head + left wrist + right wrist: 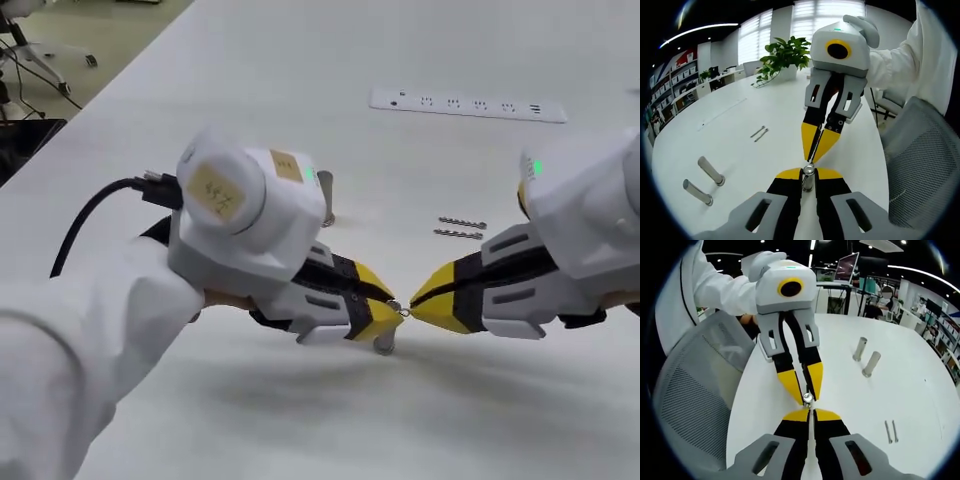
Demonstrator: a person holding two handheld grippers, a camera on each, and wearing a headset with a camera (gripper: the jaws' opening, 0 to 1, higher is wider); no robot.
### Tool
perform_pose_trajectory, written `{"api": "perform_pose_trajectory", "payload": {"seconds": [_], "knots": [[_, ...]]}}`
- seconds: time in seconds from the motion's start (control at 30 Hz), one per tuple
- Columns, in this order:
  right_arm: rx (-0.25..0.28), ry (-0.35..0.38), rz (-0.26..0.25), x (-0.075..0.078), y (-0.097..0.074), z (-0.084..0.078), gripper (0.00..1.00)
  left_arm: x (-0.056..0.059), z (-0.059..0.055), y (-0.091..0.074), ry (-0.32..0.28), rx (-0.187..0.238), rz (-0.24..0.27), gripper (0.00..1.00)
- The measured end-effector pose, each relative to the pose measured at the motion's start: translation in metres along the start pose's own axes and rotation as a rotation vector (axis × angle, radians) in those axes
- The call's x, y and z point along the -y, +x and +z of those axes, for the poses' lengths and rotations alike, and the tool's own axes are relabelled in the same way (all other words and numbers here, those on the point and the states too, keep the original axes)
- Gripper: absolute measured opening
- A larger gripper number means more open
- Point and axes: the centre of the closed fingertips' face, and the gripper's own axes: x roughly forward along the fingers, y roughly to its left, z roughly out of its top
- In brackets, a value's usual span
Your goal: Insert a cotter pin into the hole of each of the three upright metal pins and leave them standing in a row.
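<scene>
In the head view my left gripper (385, 312) and my right gripper (418, 303) meet tip to tip low over the white table (300, 90). The left gripper (809, 172) is shut on an upright metal pin (808, 179), just below its head. Opposite it, the right gripper (811, 412) is shut on a thin cotter pin (810, 421), whose tip touches the pin's head (807, 398). Two more metal pins (860, 348) (871, 363) stand side by side farther off. Two spare cotter pins (460, 228) lie on the table beyond the right gripper.
A white power strip (468, 104) lies at the far side of the table. A grey mesh chair (920, 160) stands at the table's edge beside the grippers. A potted plant (785, 55) sits at the table's far end.
</scene>
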Motion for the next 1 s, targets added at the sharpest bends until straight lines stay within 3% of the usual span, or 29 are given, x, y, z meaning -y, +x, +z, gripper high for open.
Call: {"api": "perform_pose_trajectory", "payload": {"seconds": [0.13,0.33,0.47,0.63,0.8,1.0], "knots": [[-0.006,-0.001,-0.007,0.0,-0.001,-0.001,0.01,0.0,0.0,-0.002,0.016,0.006,0.007,0.08],[0.016,0.032,-0.014,-0.001,-0.003,0.003,0.07,0.002,-0.006,-0.01,0.04,0.002,0.019,0.33],[0.026,0.047,-0.012,-0.003,-0.002,0.005,0.09,0.011,-0.014,-0.017,-0.018,0.046,0.008,0.48],[0.026,0.052,-0.003,-0.007,0.004,0.008,0.11,0.015,-0.033,-0.025,-0.069,0.039,0.043,0.78],[0.016,0.054,0.003,-0.008,0.01,0.008,0.11,0.017,-0.039,-0.034,-0.11,0.059,0.068,0.98],[0.002,0.067,0.0,-0.007,0.018,0.006,0.09,0.023,-0.044,-0.041,-0.129,0.045,0.062,0.99]]}}
